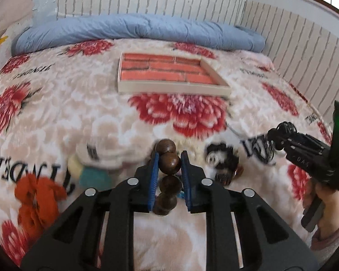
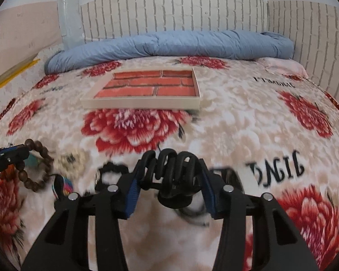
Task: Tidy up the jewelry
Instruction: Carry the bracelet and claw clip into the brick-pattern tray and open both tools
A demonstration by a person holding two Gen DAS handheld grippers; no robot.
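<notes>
Bed cover: plush cream blanket (image 2: 226, 117) printed with red flowers and black lettering, spread over the bed.
Quilt: rolled blue padded quilt (image 2: 169, 45) along the blanket's far edge.
Wall: white brick-pattern wall (image 2: 180, 9) behind the quilt.

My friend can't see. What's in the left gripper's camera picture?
The left gripper is shut on a brown wooden bead bracelet above a flowery blanket. Ahead lies a shallow tray with a brick-patterned bottom; the right gripper holds a black coiled thing.

One tray (image 1: 169, 89), one bead bracelet (image 1: 168, 158), one black hair claw (image 2: 171, 169), two tools (image 1: 168, 158) (image 2: 169, 176).
</notes>
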